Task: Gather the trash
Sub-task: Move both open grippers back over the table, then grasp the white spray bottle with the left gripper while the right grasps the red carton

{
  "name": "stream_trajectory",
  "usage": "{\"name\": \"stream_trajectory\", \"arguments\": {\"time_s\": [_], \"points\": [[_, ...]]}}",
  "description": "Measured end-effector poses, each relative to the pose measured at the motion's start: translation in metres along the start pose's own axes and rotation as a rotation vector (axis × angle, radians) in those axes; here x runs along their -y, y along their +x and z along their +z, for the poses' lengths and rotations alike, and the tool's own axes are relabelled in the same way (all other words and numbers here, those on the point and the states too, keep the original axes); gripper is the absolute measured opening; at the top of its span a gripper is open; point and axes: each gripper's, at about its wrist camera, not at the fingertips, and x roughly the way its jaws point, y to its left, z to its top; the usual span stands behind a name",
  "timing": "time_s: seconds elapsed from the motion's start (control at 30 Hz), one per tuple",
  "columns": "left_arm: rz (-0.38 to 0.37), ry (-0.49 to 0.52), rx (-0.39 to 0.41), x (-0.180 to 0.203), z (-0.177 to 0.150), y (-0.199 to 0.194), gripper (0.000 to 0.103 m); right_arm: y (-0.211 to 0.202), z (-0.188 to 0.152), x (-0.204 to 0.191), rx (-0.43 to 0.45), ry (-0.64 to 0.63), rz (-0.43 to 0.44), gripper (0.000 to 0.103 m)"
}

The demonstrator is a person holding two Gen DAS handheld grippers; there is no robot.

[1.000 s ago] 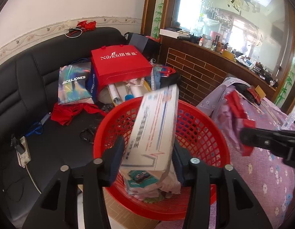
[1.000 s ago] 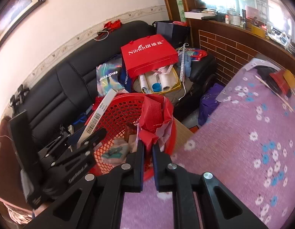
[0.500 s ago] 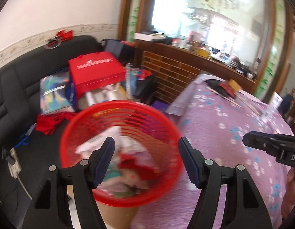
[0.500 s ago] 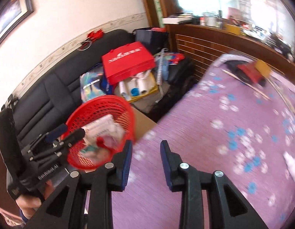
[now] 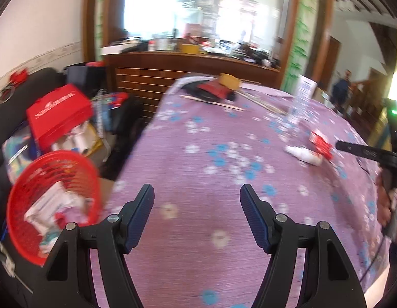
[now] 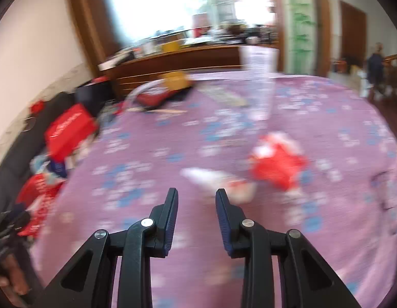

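Two empty tools, left tool (image 5: 197, 192) and right tool (image 6: 196, 195), jaws parted, angled down over the tablecloth (image 5: 198, 251).

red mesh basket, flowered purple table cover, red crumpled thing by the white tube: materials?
Red round mesh basket: looks like moulded plastic, slightly glossy, with an open lattice wall. Purple flower-print table cover: woven cloth, matte, fine horizontal weave lines showing. Red crumpled wrapper: probably thin plastic or foil packaging, creased with white print; too blurred to be sure. Small white tube: likely smooth plastic.
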Motion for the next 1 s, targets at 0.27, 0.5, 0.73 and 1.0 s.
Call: {"name": "stream_trajectory", "arguments": {"time_s": [0.27,0.5,0.73,1.0], "points": [[-0.084,0.095,-0.066,0.062,0.005,0.023,0.068,0.054,0.008,0.05,-0.085,-0.123,-0.061,0.032],[-0.092,0.134,-0.085,0.089,0.007,0.033,0.068,0.093,0.007,0.046,-0.146,-0.219,-0.098,0.032],[-0.107,0.137,-0.116,0.093,0.004,0.046,0.068,0.082,0.006,0.044,-0.149,-0.28,-0.055,0.039],[-0.124,0.139,-0.133,0.098,0.001,0.055,0.068,0.099,0.002,0.049,-0.162,-0.304,-0.14,0.034]]}}
